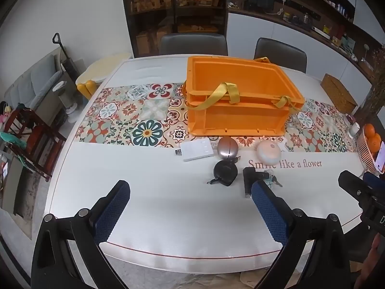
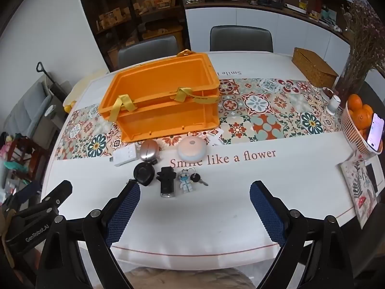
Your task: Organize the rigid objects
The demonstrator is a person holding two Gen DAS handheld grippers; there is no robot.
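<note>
Dining room with dark shelving and grey chairs behind a white desk (image 2: 216, 216), crossed by a band of patterned tiles and printed with "Smile like a flower". On the tiled band toward the far edge, an orange crate (image 2: 163, 101) with yellow straps, open at the top, nothing visible inside. Just beside the crate's near wall, in a row: a white flat box (image 2: 125, 155), a silver egg-shaped item (image 2: 149, 151) and a pale pink round item (image 2: 192, 151). Closer to the near edge, a second row: a black round clip-like item (image 2: 144, 174), a black car key (image 2: 166, 180) and a small figure keychain with keys (image 2: 189, 180); all apart from the crate and lying flat. At the right edge, a woven box (image 2: 314, 68), a basket of oranges (image 2: 361, 120) with a phone (image 2: 375, 132) leaning against it, and a patterned cushion (image 2: 361, 187). Left gripper (image 1: 191, 207) above the near edge, fingers (image 1: 113, 209) spread wide apart, nothing between them. Right gripper (image 2: 195, 207) likewise over the near edge, fingers (image 2: 267, 214) wide apart and holding nothing, angled down toward the desk
</note>
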